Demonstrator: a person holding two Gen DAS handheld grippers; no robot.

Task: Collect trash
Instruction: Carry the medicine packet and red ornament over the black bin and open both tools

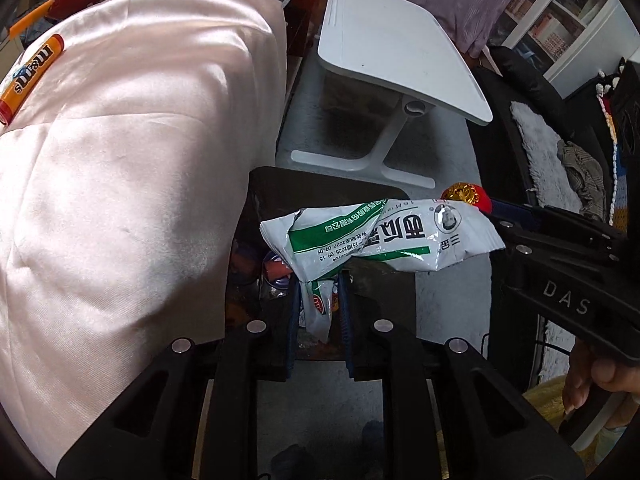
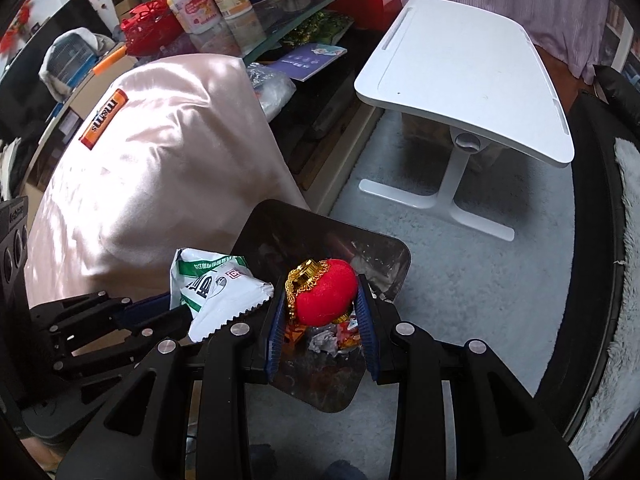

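Observation:
My left gripper is shut on a crumpled white and green packet and holds it over the dark trash bin. The packet also shows in the right wrist view. My right gripper is shut on a red and gold lantern ornament, held above the open bin. Wrappers lie inside the bin. The ornament shows at the right in the left wrist view. An orange M&M's tube lies on a pink satin cushion.
A white lap table stands on the grey carpet beyond the bin. A glass shelf with jars and books is at the back. A dark chair with a fluffy cover is at the right.

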